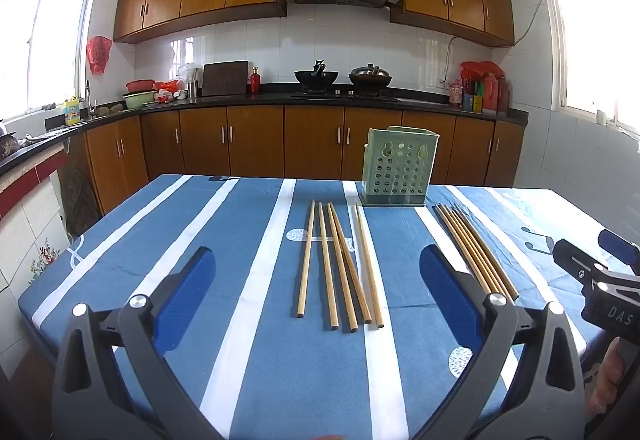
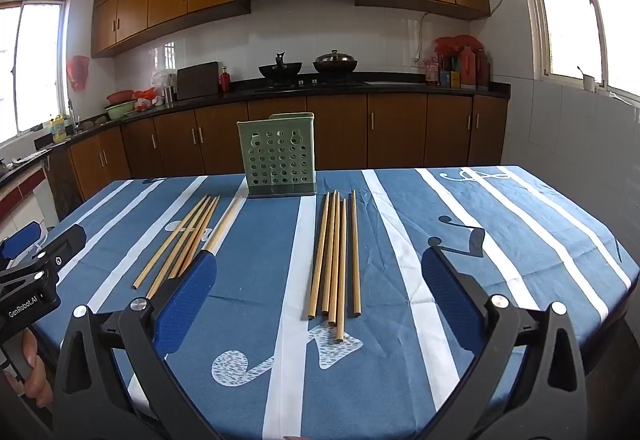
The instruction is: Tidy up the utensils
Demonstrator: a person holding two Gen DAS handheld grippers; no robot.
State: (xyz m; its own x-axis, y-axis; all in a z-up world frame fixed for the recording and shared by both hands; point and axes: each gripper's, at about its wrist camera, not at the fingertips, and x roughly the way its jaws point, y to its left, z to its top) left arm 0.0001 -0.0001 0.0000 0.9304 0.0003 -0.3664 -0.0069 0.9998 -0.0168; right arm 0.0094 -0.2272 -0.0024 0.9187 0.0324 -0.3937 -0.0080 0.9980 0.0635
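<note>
Chopsticks lie in two loose groups on the tablecloth (image 1: 168, 240) in front of the green holder (image 1: 396, 167): the left group (image 1: 340, 264) just before it and a little left, the right group (image 2: 336, 256) off to its right. Every stick runs lengthwise toward the holder (far tips aimed at it, near ends at us), likely set out for easy pickup. The left gripper (image 1: 318, 300) hangs wide open short of its group; the right gripper (image 2: 320, 300) too, empty. The holder looks empty.
</note>
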